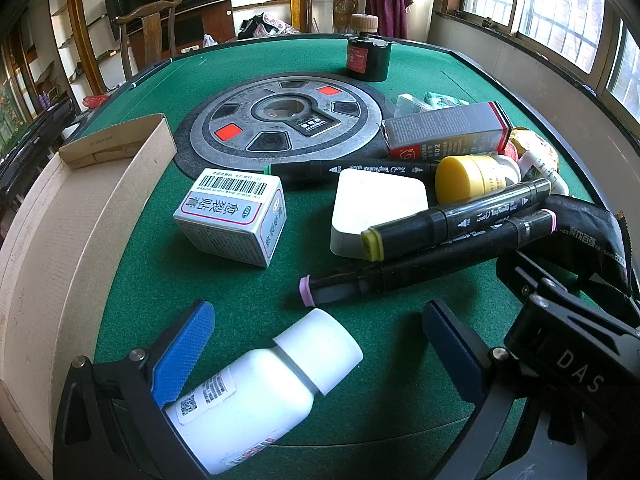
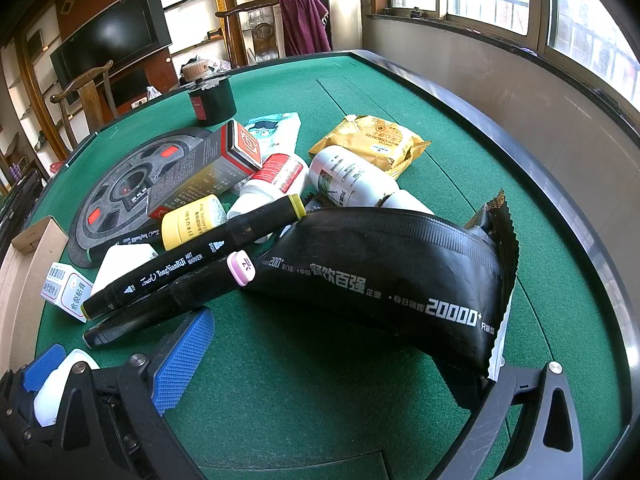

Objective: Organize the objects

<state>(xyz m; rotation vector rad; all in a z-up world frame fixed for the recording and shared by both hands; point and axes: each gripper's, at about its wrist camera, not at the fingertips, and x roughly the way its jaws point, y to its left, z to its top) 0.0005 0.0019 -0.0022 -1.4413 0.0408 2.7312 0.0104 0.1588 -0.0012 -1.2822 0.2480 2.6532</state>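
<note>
A white pill bottle [image 1: 256,396] lies on its side on the green felt, between the blue pads of my open left gripper [image 1: 318,320]. Its body rests against the left pad [image 1: 184,352]. A black foil pouch [image 2: 380,272] lies across my open right gripper [image 2: 348,344]; its lower corner covers the right finger, and the left pad [image 2: 184,360] stands apart from it. Black markers [image 1: 452,220] are piled on a white rounded box [image 1: 376,208]. Beside them is a small barcoded box [image 1: 232,216].
An open cardboard box [image 1: 60,240] stands along the left table edge. The round hub [image 1: 280,120] fills the table's middle, with a dark ink bottle [image 1: 368,56] behind it. A yellow-capped jar [image 2: 188,224], a grey-red carton [image 2: 208,172], white bottles [image 2: 352,176] and a yellow snack packet [image 2: 372,140] crowd the right.
</note>
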